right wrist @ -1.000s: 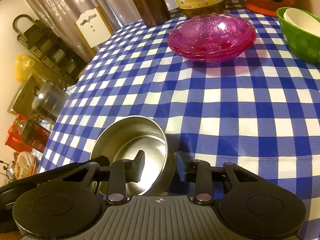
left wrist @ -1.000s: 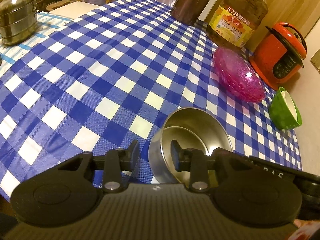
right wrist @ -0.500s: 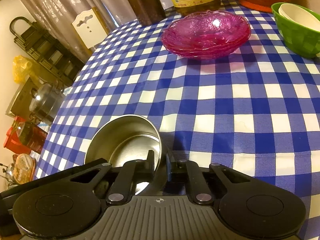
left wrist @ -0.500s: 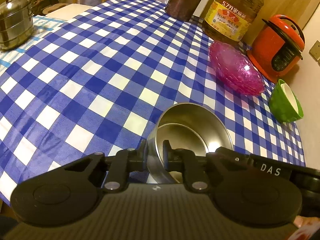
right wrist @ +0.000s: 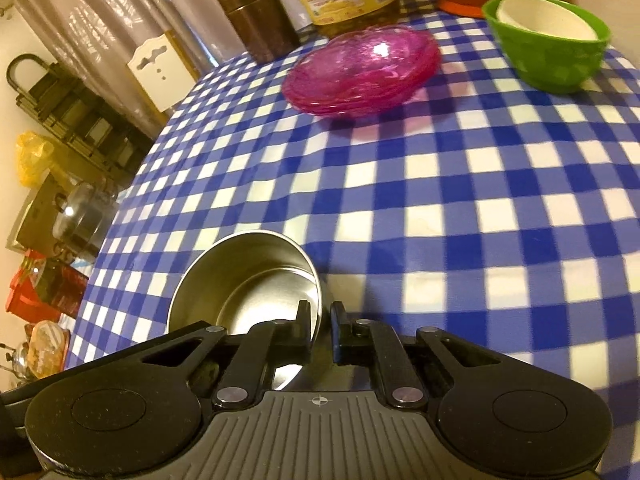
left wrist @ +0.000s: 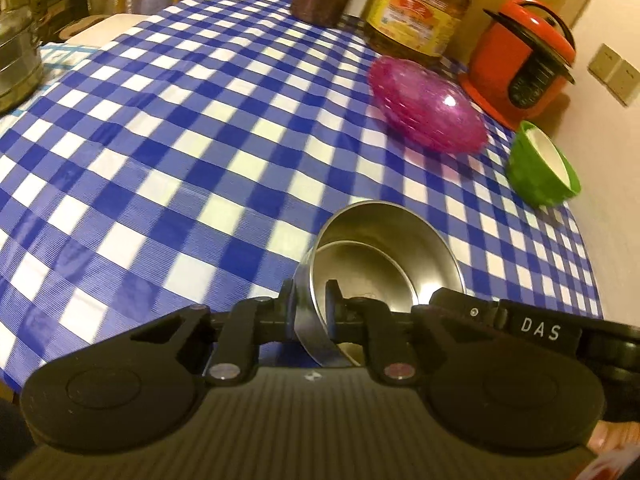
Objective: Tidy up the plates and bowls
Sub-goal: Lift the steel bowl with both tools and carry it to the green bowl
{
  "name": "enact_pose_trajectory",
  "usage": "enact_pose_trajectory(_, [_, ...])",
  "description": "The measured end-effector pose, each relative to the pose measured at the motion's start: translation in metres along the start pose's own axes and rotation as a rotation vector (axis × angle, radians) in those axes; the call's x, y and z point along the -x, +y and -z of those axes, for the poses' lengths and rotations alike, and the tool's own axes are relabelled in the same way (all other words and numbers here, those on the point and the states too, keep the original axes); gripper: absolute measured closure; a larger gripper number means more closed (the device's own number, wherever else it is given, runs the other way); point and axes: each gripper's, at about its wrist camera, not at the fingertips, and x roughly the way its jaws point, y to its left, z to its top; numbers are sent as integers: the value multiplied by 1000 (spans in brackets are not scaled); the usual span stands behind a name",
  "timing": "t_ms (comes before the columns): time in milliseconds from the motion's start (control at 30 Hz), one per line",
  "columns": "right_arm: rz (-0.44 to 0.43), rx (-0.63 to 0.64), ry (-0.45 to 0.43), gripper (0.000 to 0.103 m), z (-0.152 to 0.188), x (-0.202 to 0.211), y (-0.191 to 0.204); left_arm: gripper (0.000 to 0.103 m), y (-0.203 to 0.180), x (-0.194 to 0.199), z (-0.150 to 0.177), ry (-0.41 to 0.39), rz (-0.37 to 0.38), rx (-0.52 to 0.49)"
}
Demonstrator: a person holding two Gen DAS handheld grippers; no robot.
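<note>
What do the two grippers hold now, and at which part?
Both hold the steel bowl. The left gripper pinches its rim wall on one side; the right gripper pinches the opposite side.

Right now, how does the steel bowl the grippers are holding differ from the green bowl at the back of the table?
The steel bowl is bare shiny metal; the green bowl is an opaque green outside.
The steel bowl is clamped at its rim by the left gripper and the right gripper; nothing touches the green bowl.
The steel bowl is near the front edge; the green bowl sits far back beside the pink plates.
Each has a smaller bowl nested inside.
</note>
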Motion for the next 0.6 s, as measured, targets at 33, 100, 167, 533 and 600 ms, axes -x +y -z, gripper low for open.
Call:
enact_pose_trajectory(33, [5,-5,-5,94,2,4,-3,90,-4,1,2,3,6,-7])
enact_pose_trajectory(100, [10,-14,-13,94,4,11,-9,90,-12,2,5,9,14,-24])
enact_pose_trajectory(167, [18,-25,-22,94,6,19,-15,90,-20,3,9,16,23,-41])
enact_pose_trajectory(533, [69,-68,-79,94,14,67,-51,91,-70,9,21,27,87,-112])
enact_pose_trajectory(600, [75,-77,-89,94,14,75,-57,91,-79,12,22,22,99,-127])
